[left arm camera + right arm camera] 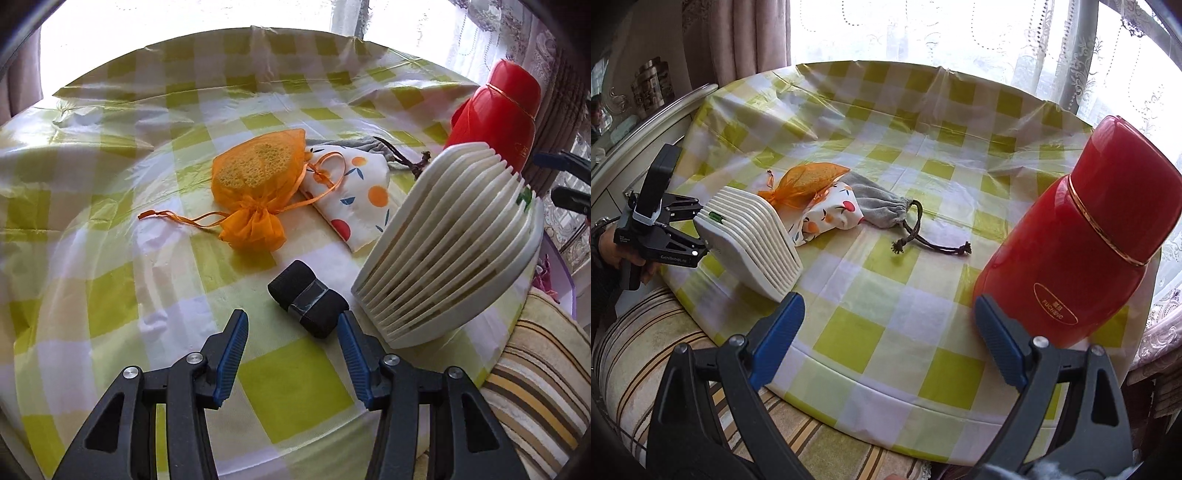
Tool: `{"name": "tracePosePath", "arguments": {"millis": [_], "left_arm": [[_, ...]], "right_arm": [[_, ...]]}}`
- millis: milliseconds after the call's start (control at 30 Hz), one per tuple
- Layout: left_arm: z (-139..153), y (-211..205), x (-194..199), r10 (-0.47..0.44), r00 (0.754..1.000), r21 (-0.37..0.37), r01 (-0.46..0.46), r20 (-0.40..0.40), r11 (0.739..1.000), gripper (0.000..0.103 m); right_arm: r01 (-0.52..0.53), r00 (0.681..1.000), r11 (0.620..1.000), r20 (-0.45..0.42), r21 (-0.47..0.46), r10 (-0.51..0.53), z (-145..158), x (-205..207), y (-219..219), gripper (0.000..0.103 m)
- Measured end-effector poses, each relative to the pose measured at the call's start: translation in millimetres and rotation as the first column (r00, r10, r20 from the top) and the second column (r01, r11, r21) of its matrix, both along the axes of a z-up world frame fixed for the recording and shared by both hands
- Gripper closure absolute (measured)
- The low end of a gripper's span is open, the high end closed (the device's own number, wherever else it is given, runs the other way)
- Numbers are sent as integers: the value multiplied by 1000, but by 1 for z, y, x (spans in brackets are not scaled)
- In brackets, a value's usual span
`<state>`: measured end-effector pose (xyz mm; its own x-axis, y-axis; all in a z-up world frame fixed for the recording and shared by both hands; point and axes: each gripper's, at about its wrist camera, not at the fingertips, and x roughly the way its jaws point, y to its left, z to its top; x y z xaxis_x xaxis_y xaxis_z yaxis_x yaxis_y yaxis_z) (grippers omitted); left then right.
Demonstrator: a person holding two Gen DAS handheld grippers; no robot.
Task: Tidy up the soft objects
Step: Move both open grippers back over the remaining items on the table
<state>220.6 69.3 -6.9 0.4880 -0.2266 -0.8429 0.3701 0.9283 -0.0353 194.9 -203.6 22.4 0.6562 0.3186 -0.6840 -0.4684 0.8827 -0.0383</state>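
Black foam roll (308, 303) lies on the checked tablecloth (295, 384), just ahead of your left gripper (291, 325), nearer its right finger and touching or almost touching that pad. Ribbed white holder (448, 243) stands just beside it. Jaws wide, nothing held. Likely next: shift slightly right to centre the roll, then close gently across its short side so the foam doesn't squash. Beyond: orange mesh pouch (255, 181), fruit-print pouch (360, 199), grey drawstring bag (882, 206). Your right gripper (888, 321) also gapes wide, empty, beside the red flask (1082, 240).
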Motion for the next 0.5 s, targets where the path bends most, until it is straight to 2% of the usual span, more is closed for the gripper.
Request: {"name": "tracePosePath", "arguments": {"millis": [67, 133, 267, 500], "left_arm": [[-1, -4, 1, -77, 997, 34, 77, 19, 996, 42], [-3, -5, 4, -111, 993, 66, 110, 25, 992, 35], [-4, -9, 10, -200, 979, 69, 197, 31, 978, 35], [-9, -14, 21, -314, 949, 91, 311, 19, 946, 35]], "right_arm": [[-21, 1000, 1000, -9, -5, 21, 2, 9, 3, 9], [-41, 999, 999, -19, -16, 40, 3, 19, 7, 9], [-73, 997, 997, -37, -34, 71, 6, 38, 17, 9], [-108, 991, 994, -83, -10, 107, 11, 77, 32, 9]]}}
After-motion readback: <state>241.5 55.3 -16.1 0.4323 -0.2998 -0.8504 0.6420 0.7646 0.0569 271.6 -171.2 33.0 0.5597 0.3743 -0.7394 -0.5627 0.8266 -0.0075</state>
